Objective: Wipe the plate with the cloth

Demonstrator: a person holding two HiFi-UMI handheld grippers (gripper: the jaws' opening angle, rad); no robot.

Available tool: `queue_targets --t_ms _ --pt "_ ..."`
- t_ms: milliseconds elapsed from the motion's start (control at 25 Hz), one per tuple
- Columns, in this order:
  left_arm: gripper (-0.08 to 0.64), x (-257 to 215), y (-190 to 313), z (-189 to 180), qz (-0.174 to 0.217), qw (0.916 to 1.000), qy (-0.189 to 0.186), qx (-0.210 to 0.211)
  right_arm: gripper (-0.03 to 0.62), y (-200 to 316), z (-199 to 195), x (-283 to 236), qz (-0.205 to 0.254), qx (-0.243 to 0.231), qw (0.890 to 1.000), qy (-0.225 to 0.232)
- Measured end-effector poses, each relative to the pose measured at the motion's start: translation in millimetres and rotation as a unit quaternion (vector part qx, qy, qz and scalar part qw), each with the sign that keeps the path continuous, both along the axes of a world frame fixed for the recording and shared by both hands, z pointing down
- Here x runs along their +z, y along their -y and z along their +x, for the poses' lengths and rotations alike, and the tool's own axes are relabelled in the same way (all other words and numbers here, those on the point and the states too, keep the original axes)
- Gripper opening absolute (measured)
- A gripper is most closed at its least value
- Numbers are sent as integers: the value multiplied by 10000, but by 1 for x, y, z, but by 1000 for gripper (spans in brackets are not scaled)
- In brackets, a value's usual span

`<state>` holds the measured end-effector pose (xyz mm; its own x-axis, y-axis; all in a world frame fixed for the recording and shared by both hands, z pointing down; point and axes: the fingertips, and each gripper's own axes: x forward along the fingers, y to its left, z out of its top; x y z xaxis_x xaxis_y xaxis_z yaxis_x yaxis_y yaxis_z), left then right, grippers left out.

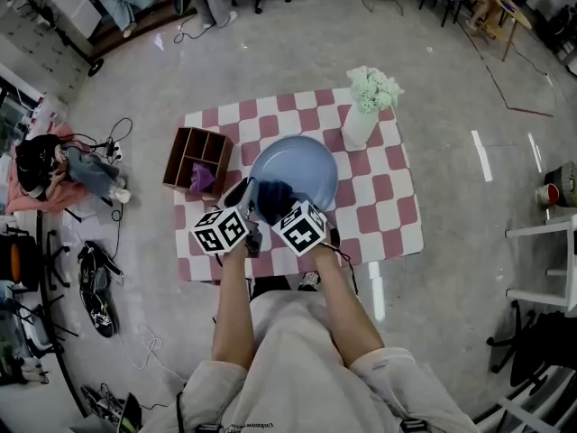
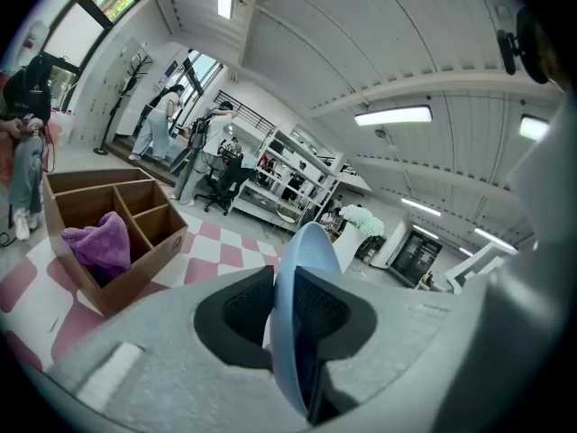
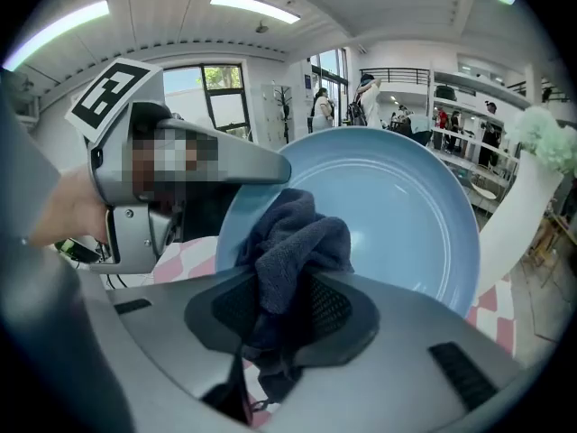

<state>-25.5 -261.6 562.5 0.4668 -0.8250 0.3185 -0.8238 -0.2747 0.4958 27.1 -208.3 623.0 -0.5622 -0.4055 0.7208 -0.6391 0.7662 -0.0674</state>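
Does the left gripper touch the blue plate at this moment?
Touching. The left gripper view shows it: the left gripper has the rim of the blue plate edge-on between its jaws, and both press against it with no gap.

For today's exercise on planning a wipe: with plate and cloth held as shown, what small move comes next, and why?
Probably sweep the cloth across the face of the plate. The right gripper is shut on the cloth at the plate's near edge, with most of the face beyond it, and the left gripper clamps the rim, holding the plate tilted.
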Motion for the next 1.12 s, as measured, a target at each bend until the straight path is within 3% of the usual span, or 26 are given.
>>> queue_targets --t_ms 400,760,840,1000,1120 --pt "57 -3 -16 2 -29 10000 54 70 115 45 20 -31 622 829 9942 298" --pt "56 -7 -12 -27 82 9992 -182 -343 115 97 41 -48 960 901 9913 -5" --pt "55 -9 -11 -32 166 9989 -28 -431 115 99 50 -47 996 945 9904 -137" --pt "44 -22 -5 -37 446 9952 731 -471 115 97 64 -43 998 1093 9886 -268" --pt "41 -31 -1 -39 582 9907 1090 -567 115 91 66 -35 1031 1175 9872 -304"
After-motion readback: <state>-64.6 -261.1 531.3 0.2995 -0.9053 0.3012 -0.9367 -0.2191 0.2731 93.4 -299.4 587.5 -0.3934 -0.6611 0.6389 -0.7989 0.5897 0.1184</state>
